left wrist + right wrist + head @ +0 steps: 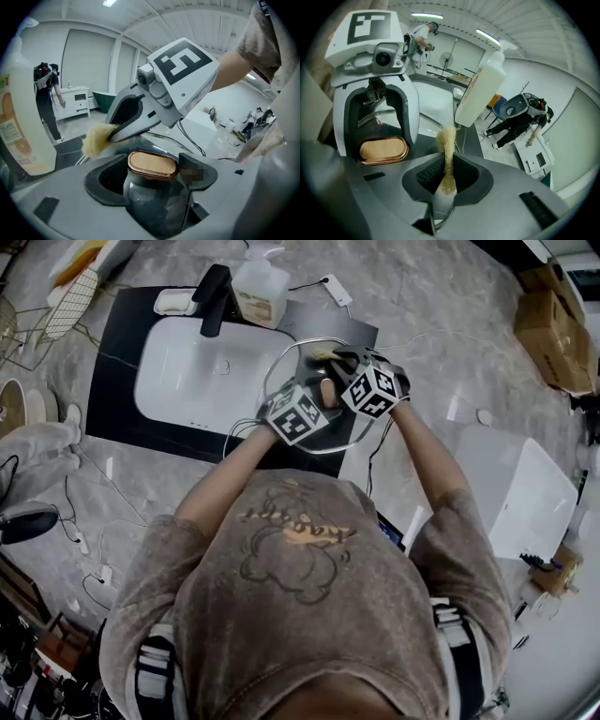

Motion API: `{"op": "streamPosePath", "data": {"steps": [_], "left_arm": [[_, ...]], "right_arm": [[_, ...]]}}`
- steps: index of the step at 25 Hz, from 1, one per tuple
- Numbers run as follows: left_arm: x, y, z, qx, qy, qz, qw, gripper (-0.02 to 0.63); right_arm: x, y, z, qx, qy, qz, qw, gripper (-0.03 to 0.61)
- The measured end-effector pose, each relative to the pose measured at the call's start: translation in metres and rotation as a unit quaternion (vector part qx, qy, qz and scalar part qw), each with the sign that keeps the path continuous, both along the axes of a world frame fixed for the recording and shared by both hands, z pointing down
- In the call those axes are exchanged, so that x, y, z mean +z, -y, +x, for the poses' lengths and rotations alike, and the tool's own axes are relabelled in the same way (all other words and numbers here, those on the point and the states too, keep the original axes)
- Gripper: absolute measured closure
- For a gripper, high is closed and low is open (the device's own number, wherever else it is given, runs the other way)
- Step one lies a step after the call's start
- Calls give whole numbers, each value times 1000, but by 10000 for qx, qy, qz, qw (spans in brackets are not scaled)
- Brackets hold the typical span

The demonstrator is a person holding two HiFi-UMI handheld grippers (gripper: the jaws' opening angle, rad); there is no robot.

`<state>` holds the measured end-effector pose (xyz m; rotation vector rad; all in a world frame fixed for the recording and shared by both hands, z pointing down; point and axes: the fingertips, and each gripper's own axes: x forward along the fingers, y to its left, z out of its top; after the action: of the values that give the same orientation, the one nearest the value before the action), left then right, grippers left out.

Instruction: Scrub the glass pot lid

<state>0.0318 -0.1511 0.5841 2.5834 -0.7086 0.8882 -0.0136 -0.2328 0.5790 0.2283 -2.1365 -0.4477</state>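
The left gripper (152, 174) clamps the knob (153, 164), holding the lid (292, 367) over the sink's (187, 371) right edge, while the right gripper (447, 176), nearer the glass, pinches a sponge (446, 140) just beyond the knob.

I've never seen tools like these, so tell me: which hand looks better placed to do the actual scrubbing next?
Right, probably. The right gripper is shut on the yellow scrubber, close to the glass pot lid; the left gripper is busy clamping the lid's knob.
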Motion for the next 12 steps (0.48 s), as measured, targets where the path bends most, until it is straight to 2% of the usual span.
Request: {"op": "streamPosePath", "data": {"steps": [4,7,9,12], "left_arm": [[0,-1,-1,-58,-32,-4,10000,258],[0,-1,-2,-99,-64,-15,9999,258],[1,0,-2,-96,-73,-33,9999,259],[3,0,-3,-97,-61,-64,9999,261]], "right_arm": [[7,-3,-9,-947,-479,496,9931,540],[18,-12,-11,-1766,-931,982,9749,541],[23,-16,-8,-2057,-1066,1164,9658,543],[28,-22,-2,-2197,-1090,1155,9625,543]]}}
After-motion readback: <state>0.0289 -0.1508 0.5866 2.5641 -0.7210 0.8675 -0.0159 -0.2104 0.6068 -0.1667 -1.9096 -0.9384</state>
